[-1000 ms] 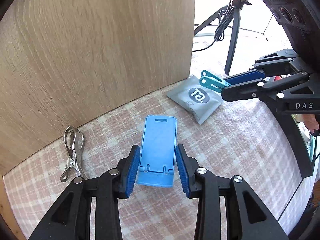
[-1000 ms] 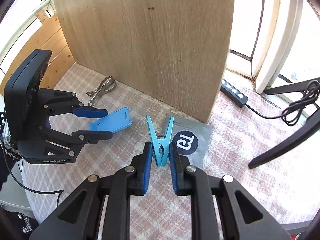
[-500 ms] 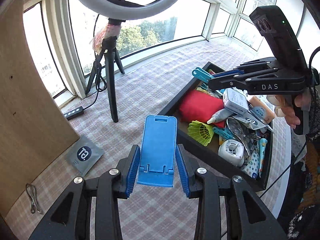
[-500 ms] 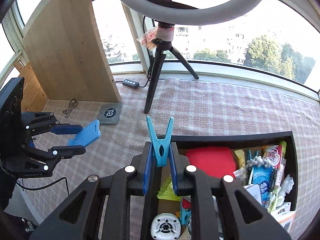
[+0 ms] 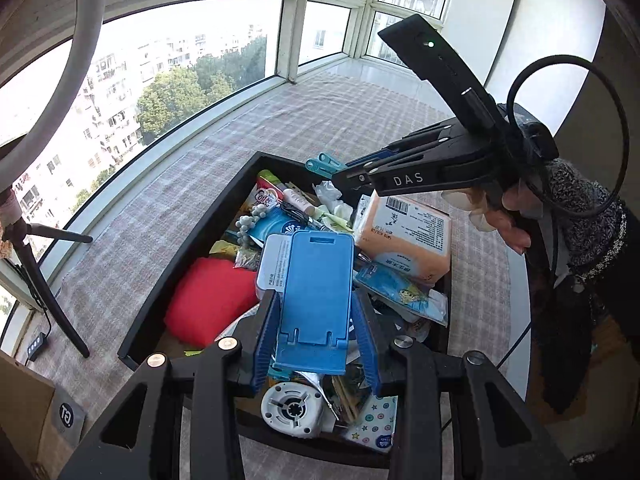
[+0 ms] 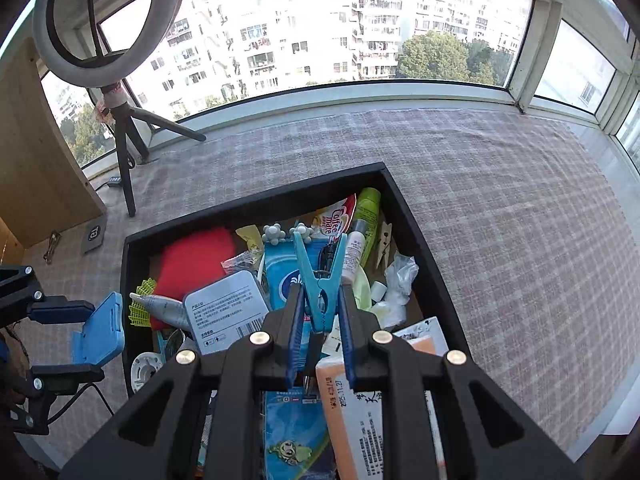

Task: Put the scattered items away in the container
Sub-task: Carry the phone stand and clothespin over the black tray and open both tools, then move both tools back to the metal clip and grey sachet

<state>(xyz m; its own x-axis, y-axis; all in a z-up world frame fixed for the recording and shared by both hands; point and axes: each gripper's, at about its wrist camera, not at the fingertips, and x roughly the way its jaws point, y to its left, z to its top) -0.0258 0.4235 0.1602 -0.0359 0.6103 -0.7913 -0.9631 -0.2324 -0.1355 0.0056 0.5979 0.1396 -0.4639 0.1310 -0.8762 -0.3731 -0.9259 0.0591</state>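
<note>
With the black tray [image 6: 424, 236] already crammed, the left tongs [image 5: 316, 320] grip a blue phone stand [image 5: 316, 300] and the right tongs [image 6: 320, 328] a teal clothespin [image 6: 320, 280] above it, unreleased, while a grey packet [image 6: 94, 234] and metal clip [image 6: 51, 245] remain on the counter [image 6: 520, 240].

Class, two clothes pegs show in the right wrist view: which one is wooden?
The pale wooden peg lying in the black tray by its right wall; the turquoise plastic peg is held in the right gripper.

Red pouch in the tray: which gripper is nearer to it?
Left. The left gripper, holding the blue phone stand, hangs just beside the red pouch; the right gripper, gripping the teal clothespin, sits farther across the tray.
</note>
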